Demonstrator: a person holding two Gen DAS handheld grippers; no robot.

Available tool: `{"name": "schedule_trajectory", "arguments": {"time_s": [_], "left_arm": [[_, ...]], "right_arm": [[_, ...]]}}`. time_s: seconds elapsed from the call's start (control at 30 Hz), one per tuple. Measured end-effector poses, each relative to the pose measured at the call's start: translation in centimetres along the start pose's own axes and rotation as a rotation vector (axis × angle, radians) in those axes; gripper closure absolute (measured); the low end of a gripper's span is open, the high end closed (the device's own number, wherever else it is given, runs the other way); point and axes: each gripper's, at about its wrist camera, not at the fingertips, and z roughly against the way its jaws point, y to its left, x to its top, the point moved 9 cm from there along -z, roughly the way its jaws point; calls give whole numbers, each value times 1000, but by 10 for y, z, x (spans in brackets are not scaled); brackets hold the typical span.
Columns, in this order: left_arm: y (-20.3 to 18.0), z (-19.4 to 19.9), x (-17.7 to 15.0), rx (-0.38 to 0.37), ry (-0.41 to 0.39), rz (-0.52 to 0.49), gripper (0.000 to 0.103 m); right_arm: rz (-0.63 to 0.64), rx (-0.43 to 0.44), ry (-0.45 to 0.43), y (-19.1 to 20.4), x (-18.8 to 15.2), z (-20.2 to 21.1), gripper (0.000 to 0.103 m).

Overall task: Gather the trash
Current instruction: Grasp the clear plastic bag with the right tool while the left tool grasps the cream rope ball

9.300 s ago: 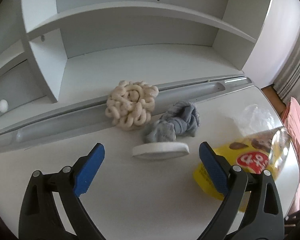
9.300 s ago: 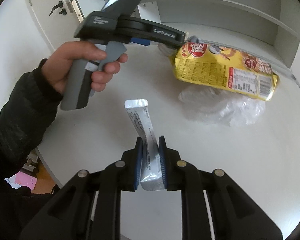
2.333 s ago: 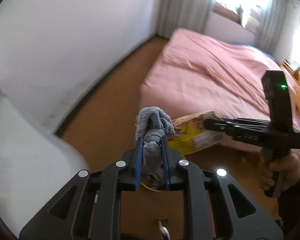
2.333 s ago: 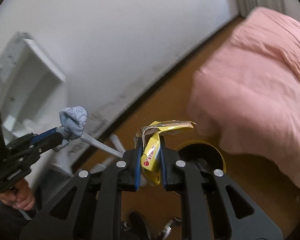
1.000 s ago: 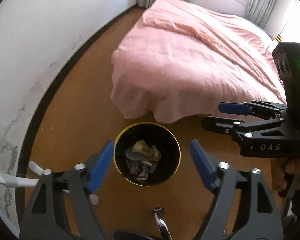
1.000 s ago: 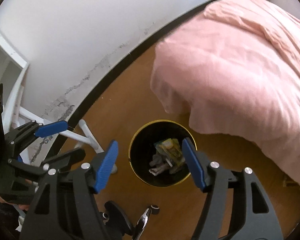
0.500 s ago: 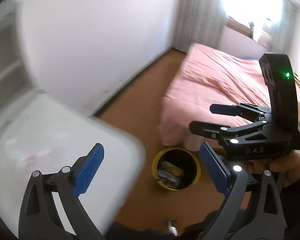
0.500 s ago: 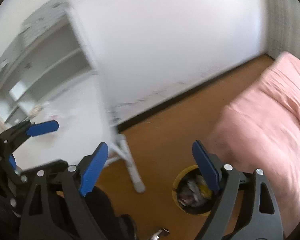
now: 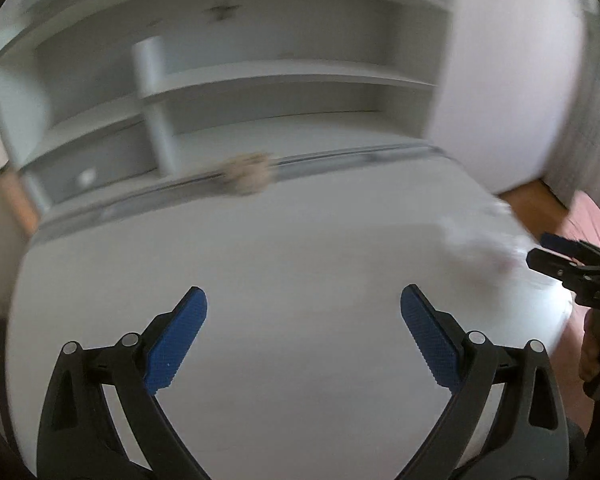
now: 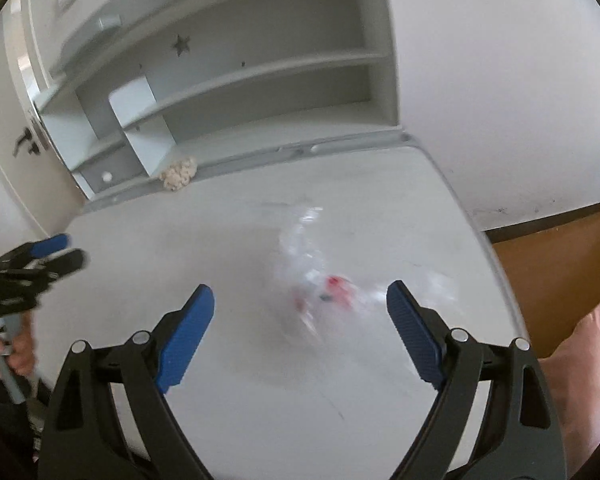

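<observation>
Desk: a white desk (image 10: 380, 380) fills the lower half of both wrist views; its top is bare except for the items below, and its right edge curves toward the floor.
Groove: a long grey tray-like groove (image 10: 340, 146) runs along the back edge of the desk.
Shelves: a white shelf unit (image 10: 260, 68) stands behind the groove, with open compartments and a small star mark on its back panel.
Plastic bag: a crumpled clear plastic bag (image 10: 320, 276) with a red spot lies on the desk toward its right side, blurred; in the right wrist view it sits ahead of and between the two blue pads, not touched by them.
Knotted ball: a beige knotted ball (image 10: 179, 173) rests at the groove near the foot of the shelves, well apart from the bag.
Left gripper: the left gripper (image 9: 303, 336) hangs over bare desk with its jaws spread wide and nothing between them.
Right gripper: the right gripper (image 10: 300, 330) also has its jaws wide apart and empty.
Room: a white wall (image 10: 500, 80), a brown wooden floor (image 10: 560, 248), pink bedding (image 10: 580, 360) at the right, and a door with a dark handle (image 10: 24, 140) at the left.
</observation>
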Motion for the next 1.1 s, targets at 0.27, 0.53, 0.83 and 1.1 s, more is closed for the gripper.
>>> {"name": "schedule_trajectory", "arguments": {"time_s": [0.27,0.53,0.83,1.1], "left_arm": [[62,-7,-6,40,24,43,8],[59,-77,54,24,21,-7,8],[67,-168,101,48,73,25,9],[63,-183,105,57,97,27,53]], "right_arm": [[8,-128,86,-4,-14,-59,43],[12,-87,100,2,-13,-67,73],[50,-41,101,22,-8,-69,73],[58,-24,70,16,-4,-56,73]]}}
